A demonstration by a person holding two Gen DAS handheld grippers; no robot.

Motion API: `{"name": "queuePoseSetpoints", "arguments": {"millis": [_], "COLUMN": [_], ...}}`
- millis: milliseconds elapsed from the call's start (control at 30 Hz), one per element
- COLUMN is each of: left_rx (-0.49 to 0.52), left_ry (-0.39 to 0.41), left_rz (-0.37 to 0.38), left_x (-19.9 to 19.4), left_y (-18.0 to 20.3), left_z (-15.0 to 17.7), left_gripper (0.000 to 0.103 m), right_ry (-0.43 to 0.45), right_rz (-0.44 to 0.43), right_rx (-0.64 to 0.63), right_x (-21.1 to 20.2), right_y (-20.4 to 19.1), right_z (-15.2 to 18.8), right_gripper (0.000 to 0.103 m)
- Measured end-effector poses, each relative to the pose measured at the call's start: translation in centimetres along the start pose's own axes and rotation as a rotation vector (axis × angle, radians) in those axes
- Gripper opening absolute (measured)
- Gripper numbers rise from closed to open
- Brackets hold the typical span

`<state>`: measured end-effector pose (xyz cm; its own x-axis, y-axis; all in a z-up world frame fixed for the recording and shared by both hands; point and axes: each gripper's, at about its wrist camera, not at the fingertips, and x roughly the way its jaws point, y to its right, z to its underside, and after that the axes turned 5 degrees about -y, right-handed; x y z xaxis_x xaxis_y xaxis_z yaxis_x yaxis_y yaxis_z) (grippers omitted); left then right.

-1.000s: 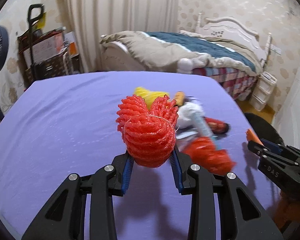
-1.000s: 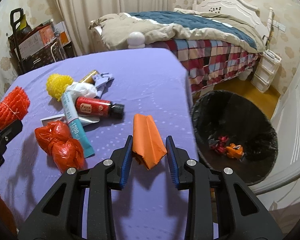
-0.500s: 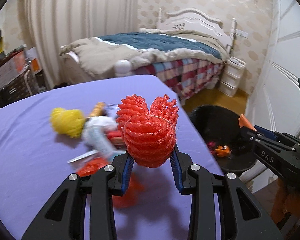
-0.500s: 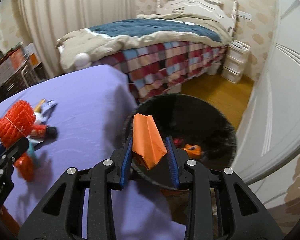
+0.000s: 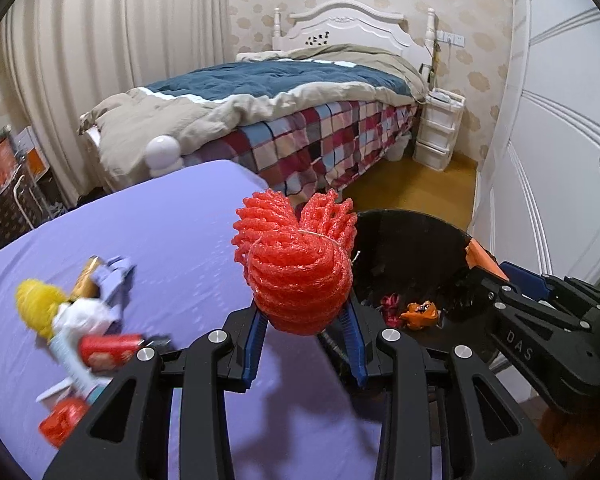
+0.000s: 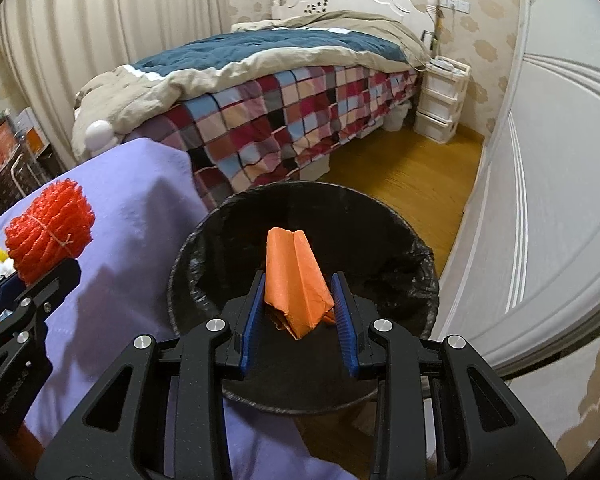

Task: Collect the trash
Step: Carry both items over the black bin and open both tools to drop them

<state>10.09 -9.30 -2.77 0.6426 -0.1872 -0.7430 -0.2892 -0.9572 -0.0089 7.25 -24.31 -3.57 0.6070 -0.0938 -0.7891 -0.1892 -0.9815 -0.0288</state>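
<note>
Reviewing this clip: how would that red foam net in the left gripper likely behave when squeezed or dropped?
The red foam net is open mesh, bundled with string, so it is probably very light and springy. It bulges above the left gripper, suggesting that it compresses rather than resists. If released over the bin, it would likely fall softly and might bounce or catch on the liner.

The red net (image 5: 300,272) is bumpy foam mesh w/ a thin string round it. The orange paper (image 6: 296,284) is matt & creased. The bin (image 6: 416,264) has a shiny, crinkly black plastic bag. The table (image 5: 172,240) has smooth purple cloth. The left gripper (image 5: 304,344) & right gripper (image 6: 298,312) are matt black plastic w/ shiny metal screws & ridged blue pads (image 6: 342,312).
</note>
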Motion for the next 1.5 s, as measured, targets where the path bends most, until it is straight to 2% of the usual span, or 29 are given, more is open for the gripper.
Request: {"name": "queuePoseSetpoints", "arguments": {"millis": [367, 600, 667, 767, 833, 900, 1000, 1500], "left_rx": [0.053, 0.070, 0.062, 0.056, 0.051, 0.045, 0.044, 0.038], "left_ry": [-0.031, -0.049, -0.052, -0.058, -0.057, -0.055, -0.049, -0.045], "left_rz": [-0.013, -0.042, -0.048, -0.053, -0.057, -0.061, -0.067, -0.086], "left_x": [3.4, 4.6, 4.6, 4.7, 4.6, 4.5, 4.2, 3.0], "left_y": [3.4, 4.2, 4.2, 4.1, 4.0, 3.8, 3.7, 2.7], "left_z": [-2.0, -2.4, -2.5, -2.4, -2.4, -2.4, -2.3, -1.6], "left_gripper": [0.036, 0.037, 0.040, 0.050, 0.060, 0.064, 0.072, 0.074], "right_ry": [-0.002, -0.010, -0.015, -0.017, -0.019, -0.018, -0.007, 0.011], "right_rz": [0.011, 0.005, 0.006, 0.008, 0.009, 0.011, 0.019, 0.023], "right_rx": [0.040, 0.055, 0.059, 0.064, 0.069, 0.071, 0.076, 0.071], "right_x": [1.3, 2.2, 2.5, 2.7, 2.8, 2.8, 2.6, 1.1], "right_y": [2.4, 3.1, 3.2, 3.4, 3.5, 3.5, 3.6, 2.8], "right_z": [-1.2, -1.6, -1.7, -1.6, -1.6, -1.6, -1.5, -0.9], "right_gripper": [0.032, 0.032, 0.033, 0.033, 0.034, 0.035, 0.050, 0.052]}}
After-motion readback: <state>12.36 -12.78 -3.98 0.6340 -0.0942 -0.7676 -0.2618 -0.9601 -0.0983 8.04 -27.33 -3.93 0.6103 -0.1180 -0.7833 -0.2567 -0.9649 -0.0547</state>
